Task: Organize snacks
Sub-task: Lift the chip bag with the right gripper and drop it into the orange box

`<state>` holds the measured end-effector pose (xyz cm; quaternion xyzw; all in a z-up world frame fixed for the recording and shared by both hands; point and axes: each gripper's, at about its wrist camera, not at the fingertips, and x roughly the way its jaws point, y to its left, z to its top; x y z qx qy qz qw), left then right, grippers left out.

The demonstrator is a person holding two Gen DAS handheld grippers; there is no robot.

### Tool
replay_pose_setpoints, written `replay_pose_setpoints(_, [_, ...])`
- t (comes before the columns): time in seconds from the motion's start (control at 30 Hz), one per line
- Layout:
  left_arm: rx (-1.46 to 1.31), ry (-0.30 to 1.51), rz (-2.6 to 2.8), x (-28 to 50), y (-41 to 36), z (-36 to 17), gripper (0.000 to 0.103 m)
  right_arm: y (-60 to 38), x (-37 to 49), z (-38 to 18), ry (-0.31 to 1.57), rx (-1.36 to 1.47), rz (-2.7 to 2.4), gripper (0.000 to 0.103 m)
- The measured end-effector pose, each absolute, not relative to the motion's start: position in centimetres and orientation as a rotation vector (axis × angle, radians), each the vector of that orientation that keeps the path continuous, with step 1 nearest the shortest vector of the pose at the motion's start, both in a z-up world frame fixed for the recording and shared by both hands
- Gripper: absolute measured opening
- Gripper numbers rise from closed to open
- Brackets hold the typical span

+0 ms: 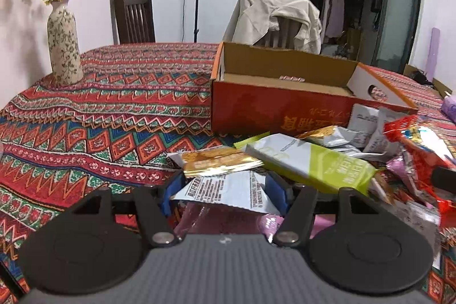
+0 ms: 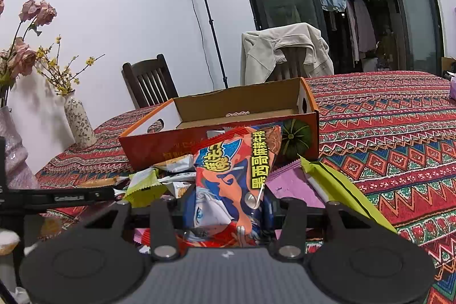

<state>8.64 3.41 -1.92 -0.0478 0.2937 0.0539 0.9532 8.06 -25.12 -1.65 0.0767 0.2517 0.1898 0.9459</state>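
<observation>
The left claw (image 1: 223, 194) is low over the near edge of the snack pile, and a white packet (image 1: 228, 190) with printed text lies between its blue pads (image 1: 275, 190). The pads seem to touch the packet's edges, but I cannot tell if they really press it. If they close only on the thin sealed edge, the packet may slide out when lifted. A gold packet (image 1: 219, 161) lies partly over the white one, so it can be dragged along and fall on the worktop (image 1: 114, 104).

The right claw (image 2: 225, 207) pinches a red and blue snack bag (image 2: 233, 178), held upright above the pile. The bag is soft, so it may bend and catch the near wall of the orange box (image 2: 228, 144), which stands just behind the pile with almost nothing inside. The two claws are near each other and could collide.
</observation>
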Motion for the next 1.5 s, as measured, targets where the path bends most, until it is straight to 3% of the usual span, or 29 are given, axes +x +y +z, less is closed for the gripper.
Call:
replay_pose_setpoints(0.33, [-0.057, 0.465, 0.039, 5.4, 1.5, 1.5, 0.064, -25.3, 7.5, -1.1, 0.49, 0.156, 0.387, 0.044])
replay_pose_setpoints(0.7, [-0.022, 0.364, 0.009, 6.8, -0.6, 5.2, 0.064, -25.1, 8.0, 0.8, 0.435, 0.151, 0.388, 0.044])
replay_pose_setpoints(1.17, [-0.06, 0.276, 0.032, 14.1, -2.3, 10.3, 0.064, -24.6, 15.3, 5.6, 0.339, 0.181, 0.327, 0.044])
replay_pose_setpoints(1.5, [-0.125, 0.307, 0.118, 21.5, -1.7, 8.7, 0.064, -22.6, 23.7, 4.4, 0.375, 0.202, 0.244, 0.044])
